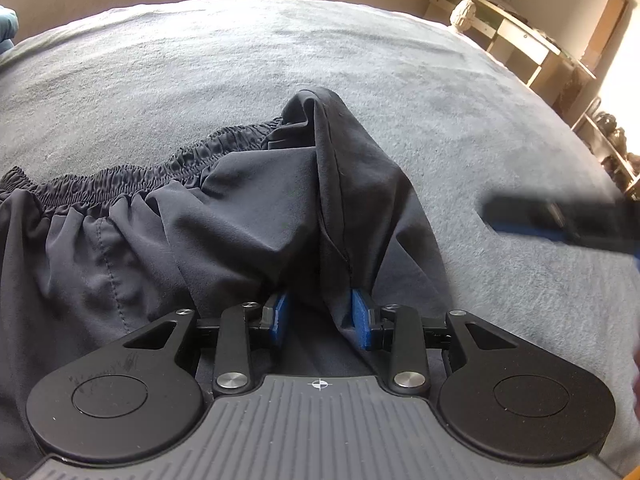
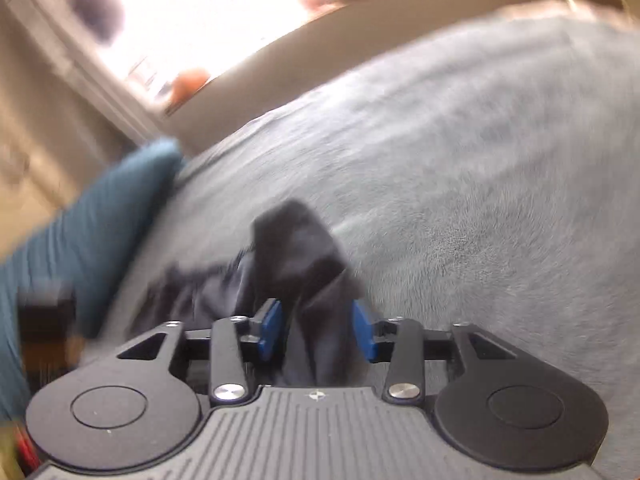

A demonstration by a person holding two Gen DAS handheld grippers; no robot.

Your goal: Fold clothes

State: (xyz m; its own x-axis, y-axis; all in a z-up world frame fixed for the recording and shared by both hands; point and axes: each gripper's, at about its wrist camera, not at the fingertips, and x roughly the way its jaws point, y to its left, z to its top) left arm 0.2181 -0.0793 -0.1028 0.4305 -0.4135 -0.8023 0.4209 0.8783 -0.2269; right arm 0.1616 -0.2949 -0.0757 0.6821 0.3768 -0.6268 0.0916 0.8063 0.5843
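Observation:
Dark grey shorts (image 1: pixel 240 208) with a gathered elastic waistband (image 1: pixel 132 176) lie on a grey fleece blanket (image 1: pixel 200 64). In the left wrist view my left gripper (image 1: pixel 320 316) is shut on a bunched fold of the shorts, which rises in a peak in front of the blue pads. Blurred dark fingers (image 1: pixel 528 216) with a blue pad, belonging to my right gripper, show at the right edge over bare blanket. The right wrist view is blurred. There my right gripper (image 2: pixel 318 328) stands open with a strip of the shorts (image 2: pixel 296 248) loose between its pads, not pressed.
Wooden shelves and a desk (image 1: pixel 520 40) stand past the bed's far right edge. A teal cushion (image 2: pixel 100 220) lies at the left of the blanket (image 2: pixel 480 160). A beige bed edge (image 2: pixel 320 48) and a bright window are behind it.

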